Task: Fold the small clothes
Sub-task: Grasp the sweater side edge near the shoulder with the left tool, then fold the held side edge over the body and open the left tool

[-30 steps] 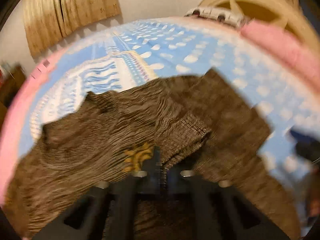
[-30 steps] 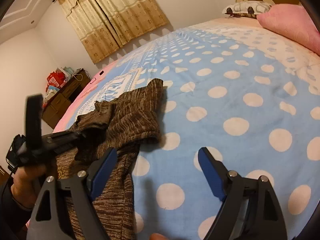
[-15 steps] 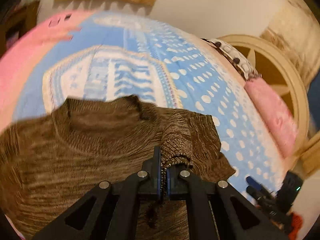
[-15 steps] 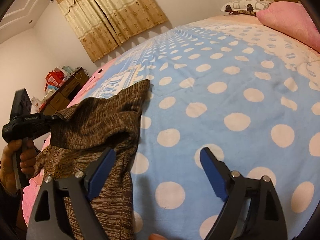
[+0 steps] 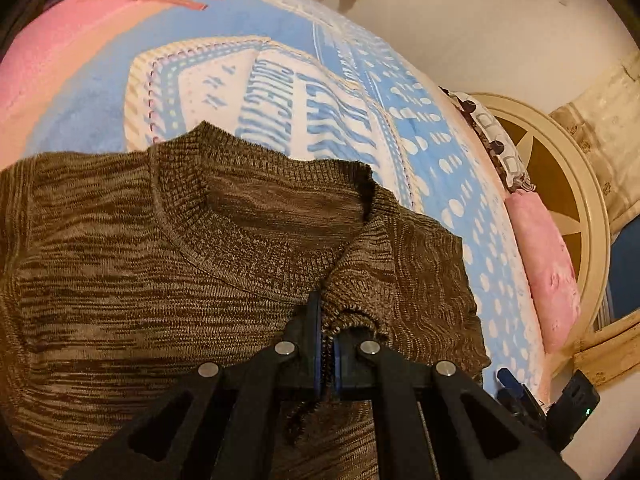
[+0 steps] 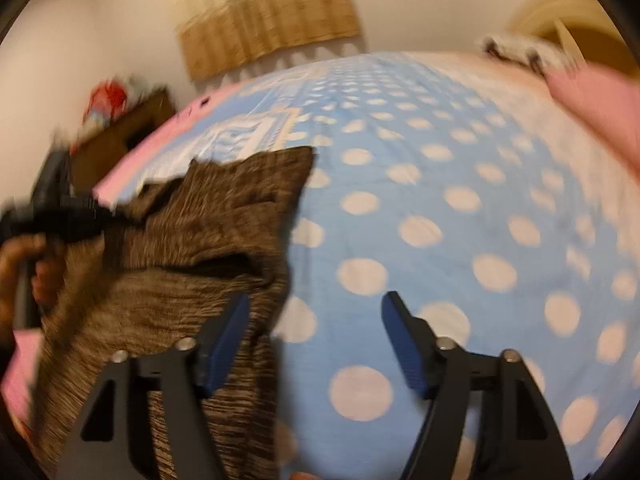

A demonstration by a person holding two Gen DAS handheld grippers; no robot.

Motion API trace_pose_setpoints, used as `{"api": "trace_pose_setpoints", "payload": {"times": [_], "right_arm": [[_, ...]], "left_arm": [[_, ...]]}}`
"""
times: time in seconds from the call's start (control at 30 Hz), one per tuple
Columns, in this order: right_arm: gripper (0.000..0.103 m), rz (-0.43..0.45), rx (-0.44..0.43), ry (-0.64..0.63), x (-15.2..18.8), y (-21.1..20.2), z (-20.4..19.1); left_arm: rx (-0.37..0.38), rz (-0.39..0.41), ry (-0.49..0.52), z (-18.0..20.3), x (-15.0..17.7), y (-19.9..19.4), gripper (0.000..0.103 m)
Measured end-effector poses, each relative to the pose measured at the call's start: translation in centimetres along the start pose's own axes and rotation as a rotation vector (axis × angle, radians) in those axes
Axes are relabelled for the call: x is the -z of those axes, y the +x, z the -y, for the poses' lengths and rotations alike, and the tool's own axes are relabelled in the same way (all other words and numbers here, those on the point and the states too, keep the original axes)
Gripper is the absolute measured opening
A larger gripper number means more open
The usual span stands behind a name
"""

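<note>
Sweater (image 5: 120, 272) cuff sits pinched between left gripper (image 5: 328, 344) jaws.

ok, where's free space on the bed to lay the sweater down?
Free: the dotted blanket right of the sweater, up to the pink pillow, under the open right tool. Crowded: the left side, where the left tool pinches the sweater.

L gripper (image 5: 328, 344) clamped tight, R gripper (image 6: 316, 340) jaws wide apart.
</note>
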State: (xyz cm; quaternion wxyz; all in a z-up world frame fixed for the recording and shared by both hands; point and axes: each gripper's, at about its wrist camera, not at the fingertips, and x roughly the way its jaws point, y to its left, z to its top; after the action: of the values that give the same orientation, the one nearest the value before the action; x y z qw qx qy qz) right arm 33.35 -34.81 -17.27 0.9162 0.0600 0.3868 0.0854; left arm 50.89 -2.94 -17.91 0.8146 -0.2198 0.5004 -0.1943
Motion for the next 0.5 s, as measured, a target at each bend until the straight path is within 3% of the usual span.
{"api": "trace_pose_setpoints", "payload": {"times": [0.1,0.2,0.27,0.3,0.33,0.5], "right_arm": [[0.069,-0.057,-0.002,-0.110,-1.0,1.3,-2.4],[0.068,-0.090,0.058,-0.241,-1.8,3.6,-4.6],[0.056,-0.094,0.119,-0.294,-2.0,4.6,-5.2],[0.027,-0.086,0.140,-0.320,-2.2,4.9,-5.5],[0.012,-0.093,0.150,-0.339,-2.2,5.2,-5.7],[0.010,-0.113,0.147,-0.354,-1.4,4.3,-4.9]], "left_arm": [[-0.005,-0.005,0.008,0.0,0.0,0.0,0.003],[-0.031,-0.012,0.036,0.2,0.3,0.2,0.003],[-0.040,-0.012,0.048,0.4,0.4,0.3,0.003],[-0.046,-0.011,0.055,0.5,0.4,0.3,0.003],[-0.053,-0.008,0.065,0.6,0.5,0.3,0.003],[-0.026,0.001,0.038,0.0,0.2,-0.1,0.004]]}}
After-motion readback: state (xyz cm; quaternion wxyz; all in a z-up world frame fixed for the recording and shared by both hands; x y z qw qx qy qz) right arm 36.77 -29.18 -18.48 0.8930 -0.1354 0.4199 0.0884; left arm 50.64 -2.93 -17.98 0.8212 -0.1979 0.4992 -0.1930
